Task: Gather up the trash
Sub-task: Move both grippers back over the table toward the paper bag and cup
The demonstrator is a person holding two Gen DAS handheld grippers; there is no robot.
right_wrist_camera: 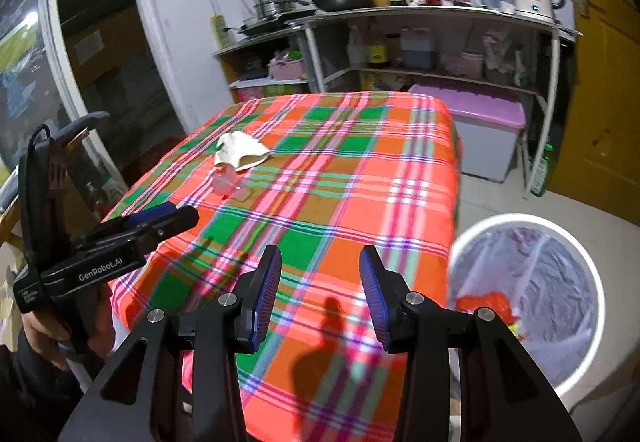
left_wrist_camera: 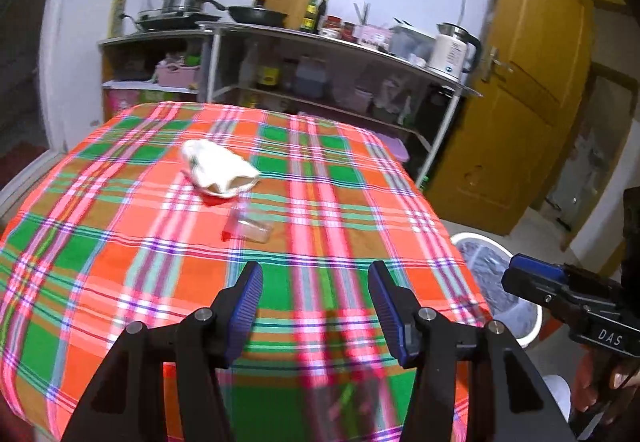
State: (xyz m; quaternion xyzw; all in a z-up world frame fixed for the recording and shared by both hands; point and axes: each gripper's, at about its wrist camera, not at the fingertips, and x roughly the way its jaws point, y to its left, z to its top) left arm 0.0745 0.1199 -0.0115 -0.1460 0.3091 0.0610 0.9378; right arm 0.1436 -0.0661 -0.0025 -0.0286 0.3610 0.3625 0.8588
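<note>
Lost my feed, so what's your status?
Both tongs, left and right, open, empty. Crumpled wrapper and clear plastic piece on table. Nothing blocking.

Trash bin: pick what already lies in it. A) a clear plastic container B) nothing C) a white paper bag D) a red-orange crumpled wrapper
D: in the right wrist view a red-orange crumpled wrapper lies inside the lined trash bin, while the white paper bag and clear plastic container sit on the table.

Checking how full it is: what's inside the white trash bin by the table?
The white trash bin holds a clear liner bag and a crumpled orange-red wrapper. Anything under the wrapper, and the bin's near side behind the right gripper, is hidden.
</note>
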